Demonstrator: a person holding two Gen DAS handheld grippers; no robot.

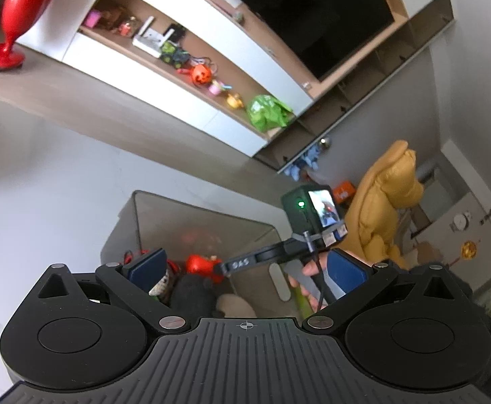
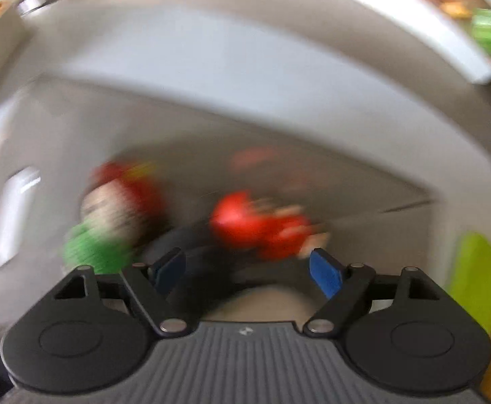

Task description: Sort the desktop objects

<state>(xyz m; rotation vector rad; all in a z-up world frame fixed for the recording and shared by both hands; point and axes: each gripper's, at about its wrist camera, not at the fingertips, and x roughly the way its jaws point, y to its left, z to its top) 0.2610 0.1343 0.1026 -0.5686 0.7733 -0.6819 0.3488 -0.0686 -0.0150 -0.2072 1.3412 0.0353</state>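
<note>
Nearest, the right gripper (image 2: 247, 267) is seen with jaws spread and nothing between them, above the grey bin (image 2: 363, 155) holding what appear, through blur, to be red and green toys (image 2: 255, 222). Similarly, the left gripper (image 1: 245, 269) is held open and empty. Only its view shows the white table (image 1: 43, 185), toy shelf (image 1: 164, 67) and television (image 1: 313, 10).

Soft even daylight, fisheye-warped edges, right view motion-blurred
</note>
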